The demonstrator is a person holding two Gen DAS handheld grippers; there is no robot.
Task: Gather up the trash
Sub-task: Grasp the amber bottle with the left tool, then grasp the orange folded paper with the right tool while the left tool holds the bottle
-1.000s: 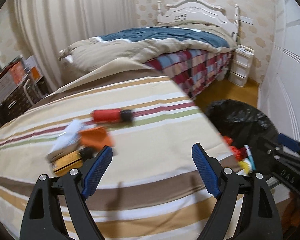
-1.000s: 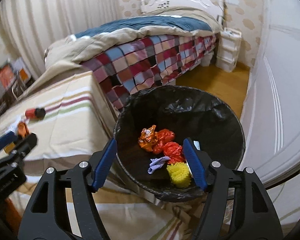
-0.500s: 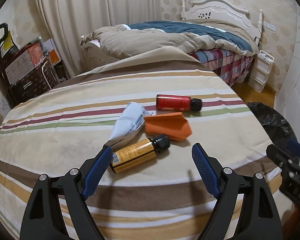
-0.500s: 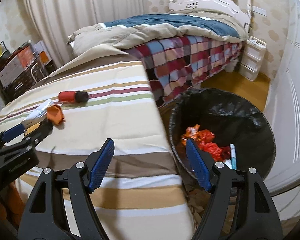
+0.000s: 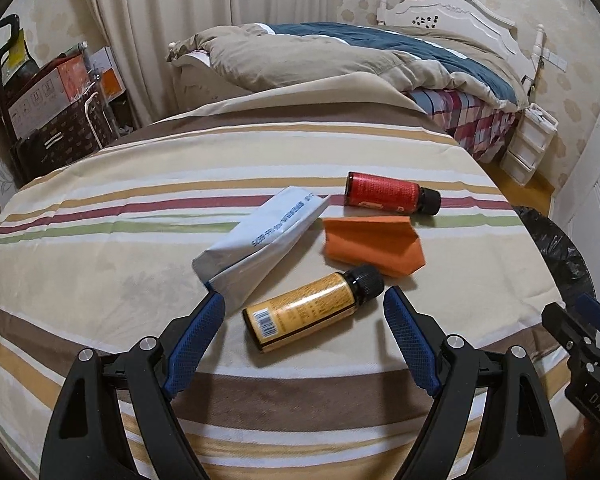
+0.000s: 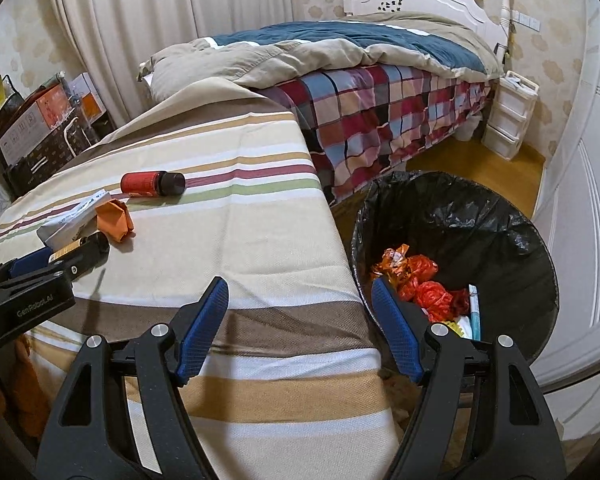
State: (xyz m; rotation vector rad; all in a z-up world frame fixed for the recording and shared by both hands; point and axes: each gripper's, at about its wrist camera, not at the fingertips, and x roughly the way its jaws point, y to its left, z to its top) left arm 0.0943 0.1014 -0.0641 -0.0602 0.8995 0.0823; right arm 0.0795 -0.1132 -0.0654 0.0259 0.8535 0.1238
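Observation:
On the striped tablecloth (image 5: 100,208) lie a yellow bottle with a black cap (image 5: 312,309), a white-grey packet (image 5: 264,240), a folded orange paper (image 5: 374,245) and a red bottle (image 5: 388,196). My left gripper (image 5: 304,312) is open and empty, its fingers either side of the yellow bottle, just in front of it. My right gripper (image 6: 300,300) is open and empty over the table's right edge, beside the black-lined trash bin (image 6: 512,248), which holds red and orange wrappers (image 6: 416,276). The red bottle (image 6: 150,184) and orange paper (image 6: 114,220) also show in the right wrist view.
A bed with a plaid skirt (image 6: 380,120) stands behind the table. White drawers (image 6: 508,124) stand by the far wall. Boxes and a dark basket (image 5: 56,120) are at the far left. A white door (image 6: 592,220) is on the right.
My left gripper has swung left from the bin side and closed in on the yellow bottle. My right gripper has moved left from over the bin to the table's edge.

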